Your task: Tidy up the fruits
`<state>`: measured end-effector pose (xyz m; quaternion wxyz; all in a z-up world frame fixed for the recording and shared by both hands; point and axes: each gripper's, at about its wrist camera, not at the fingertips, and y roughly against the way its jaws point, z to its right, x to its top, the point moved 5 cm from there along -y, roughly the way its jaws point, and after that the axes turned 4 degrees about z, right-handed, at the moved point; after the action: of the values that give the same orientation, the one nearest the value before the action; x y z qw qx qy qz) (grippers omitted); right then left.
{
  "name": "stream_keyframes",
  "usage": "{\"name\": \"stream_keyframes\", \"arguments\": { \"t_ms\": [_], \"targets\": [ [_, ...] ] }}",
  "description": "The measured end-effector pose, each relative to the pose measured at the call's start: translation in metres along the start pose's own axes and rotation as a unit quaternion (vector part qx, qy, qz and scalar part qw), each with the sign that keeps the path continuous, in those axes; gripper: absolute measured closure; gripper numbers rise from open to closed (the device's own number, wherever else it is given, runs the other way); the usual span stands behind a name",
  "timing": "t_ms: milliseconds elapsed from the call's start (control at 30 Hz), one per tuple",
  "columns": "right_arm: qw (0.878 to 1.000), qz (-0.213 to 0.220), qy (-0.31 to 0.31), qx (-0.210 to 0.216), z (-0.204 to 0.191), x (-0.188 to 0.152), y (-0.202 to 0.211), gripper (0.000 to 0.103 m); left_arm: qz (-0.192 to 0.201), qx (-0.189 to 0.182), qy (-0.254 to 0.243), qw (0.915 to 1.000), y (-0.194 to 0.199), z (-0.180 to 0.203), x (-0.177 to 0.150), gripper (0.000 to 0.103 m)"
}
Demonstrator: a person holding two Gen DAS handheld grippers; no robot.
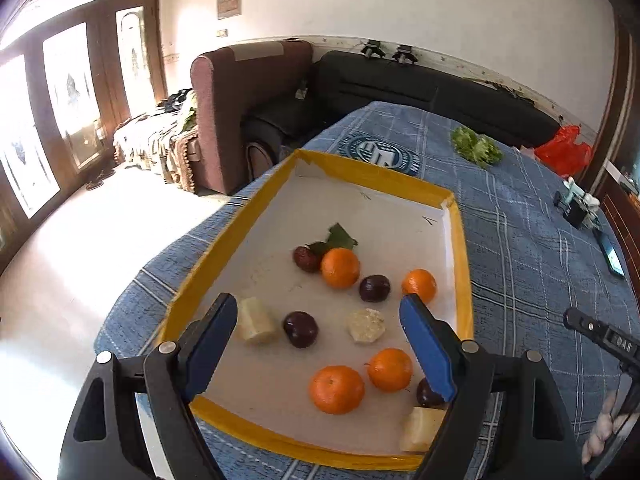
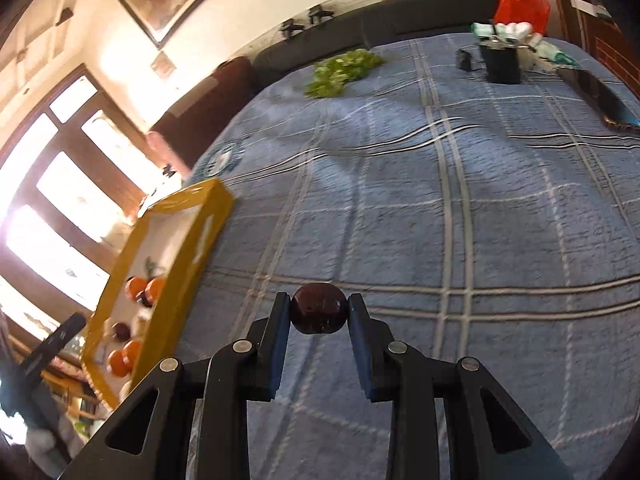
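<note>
Your right hand-held gripper (image 2: pixel 319 314) clamps a dark plum (image 2: pixel 319 309) between its pads, above the blue checked surface (image 2: pixel 440 200). Your left hand-held gripper (image 1: pixel 320 330) gapes wide over the yellow-rimmed tray (image 1: pixel 462 248), gripping nothing.

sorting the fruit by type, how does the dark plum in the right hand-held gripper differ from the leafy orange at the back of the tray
The round dark purple plum is clamped in the right hand-held gripper over the blue checked cloth; the round orange mandarin with leaves lies in the yellow-rimmed tray. The plum is dark and leafless; the mandarin is bright orange. Both are round.
</note>
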<state>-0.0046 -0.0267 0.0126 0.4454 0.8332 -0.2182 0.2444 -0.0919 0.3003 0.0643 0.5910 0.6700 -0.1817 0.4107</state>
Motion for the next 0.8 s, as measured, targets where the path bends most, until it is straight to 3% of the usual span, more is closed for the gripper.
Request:
{"name": "stream_keyframes", "arguments": {
  "t_ms": [167,367,467,633,800],
  "targets": [
    [0.999,-0.006,0.013,0.035,-0.029,-0.009,0.002,0.071,0.03,0.037,0.068,0.9965,0.019,-0.055,0.018,0.02],
    [0.998,-0.018,0.025,0.051,-0.051,-0.018,-0.001,0.071,0.042,0.057,0.114,0.9909,0.026,-0.093,0.018,0.019],
    [0.997,-0.026,0.021,0.064,-0.056,-0.022,-0.003,0.071,0.037,0.055,0.129,0.9894,0.023,-0.101,0.013,0.019],
    [0.989,-0.053,-0.008,0.14,-0.068,-0.03,-0.003,0.07,0.028,0.042,0.13,0.9903,0.017,-0.094,0.008,0.019],
    [0.98,-0.07,-0.03,0.184,-0.078,-0.036,-0.004,0.07,0.022,0.028,0.122,0.9919,0.014,-0.086,0.004,0.019]
  ]
}}
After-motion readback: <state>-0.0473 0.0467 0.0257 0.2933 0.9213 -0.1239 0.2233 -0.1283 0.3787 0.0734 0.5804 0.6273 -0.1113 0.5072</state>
